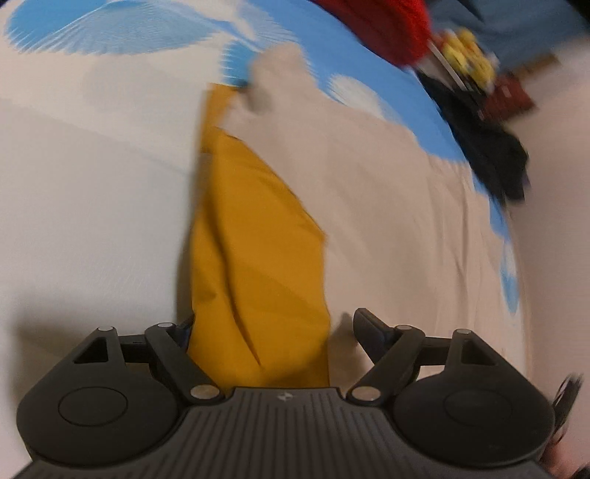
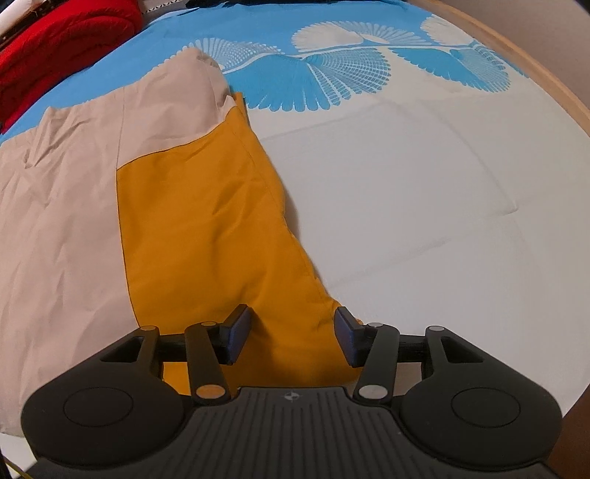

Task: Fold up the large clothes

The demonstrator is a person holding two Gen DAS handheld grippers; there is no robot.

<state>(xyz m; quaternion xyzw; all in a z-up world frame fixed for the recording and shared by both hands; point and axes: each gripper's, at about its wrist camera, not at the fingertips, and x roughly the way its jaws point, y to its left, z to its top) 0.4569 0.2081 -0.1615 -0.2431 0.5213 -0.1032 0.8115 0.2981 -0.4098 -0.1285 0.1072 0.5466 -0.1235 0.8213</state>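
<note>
Here, left gripper [image 1: 271,329] wide apart, right gripper [image 2: 291,337] parted, both gripping nothing, over mustard-and-beige garment [image 2: 199,221].

the left wrist view is smeared by motion: the dark pile [image 1: 490,147] with yellow bits at top right cannot be identified, and the red cloth [image 1: 379,25] is cut off.

Even indoor light, fisheye-bent edges; left wrist view motion-blurred, right sharp.
</note>
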